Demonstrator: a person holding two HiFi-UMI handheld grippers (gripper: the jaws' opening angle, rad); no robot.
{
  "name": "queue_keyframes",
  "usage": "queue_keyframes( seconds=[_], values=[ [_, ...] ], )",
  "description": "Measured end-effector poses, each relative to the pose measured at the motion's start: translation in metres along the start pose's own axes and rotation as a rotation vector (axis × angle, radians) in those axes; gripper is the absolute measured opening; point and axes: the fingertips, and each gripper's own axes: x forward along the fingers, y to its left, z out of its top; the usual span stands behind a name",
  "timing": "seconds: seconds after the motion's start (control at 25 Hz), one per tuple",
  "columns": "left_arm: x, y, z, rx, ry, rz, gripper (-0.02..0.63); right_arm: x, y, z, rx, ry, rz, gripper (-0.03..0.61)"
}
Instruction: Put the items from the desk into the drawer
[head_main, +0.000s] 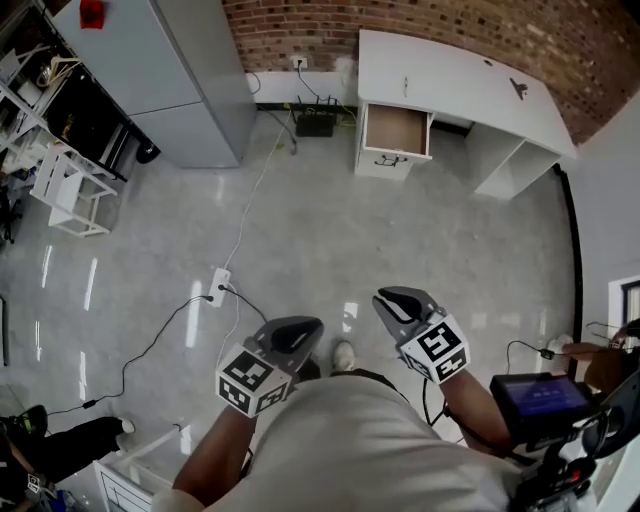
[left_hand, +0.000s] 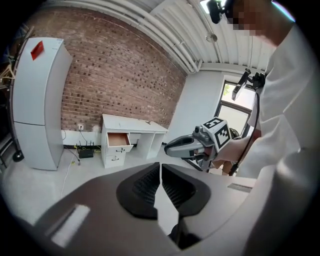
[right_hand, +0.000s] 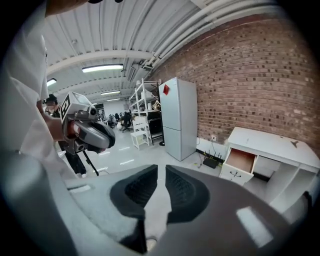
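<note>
left gripper (left_hand: 160, 175): jaws together, only a hairline slit, nothing between
right gripper (right_hand: 161, 181): jaws a little apart, narrow gap, nothing between
both grippers: held out in front of the person's body, over bare floor, well apart from the desk
marker cubes: black/white square patterns only, no readable text
floor near grippers: white power strip (head_main: 218, 285) with cables
desk (head_main: 450, 75): white, against the brick wall (head_main: 300, 25), far side of the room
drawer (head_main: 397, 130): top one, pulled open, wood-brown inside, looks empty; a second drawer below it is closed
task item: small dark object (head_main: 518, 88) on the desk top, right of the drawer side; too small to say what it is
other items: one or two tiny specks on the desk top, can't tell
handling (guess): small, likely light, looks thin and low, could skid on the smooth top; stiffness and fragility can't be judged from here
where to grip (guess): across its narrowest part, jaws coming down from above
task stage (guess): approach only, nothing picked up, nothing in the drawer yet
grey cabinet (head_main: 180, 70): red label on it, unreadable
screen (head_main: 540, 395): blue, text too small
</note>
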Motion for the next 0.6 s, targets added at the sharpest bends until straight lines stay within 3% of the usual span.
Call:
queue_keyframes(
  seconds=[0.4, 0.6],
  values=[
    [0.089, 0.101, 0.064, 0.028, 0.037, -0.149, 0.012, 0.046, -0.116, 0.023, 0.139, 0.029, -0.158, 0.035],
    [0.132, 0.178, 0.122, 0.072, 0.056, -0.269, 0.008, 0.102, -0.187, 0.068, 0.153, 0.056, -0.245, 0.035]
  ],
)
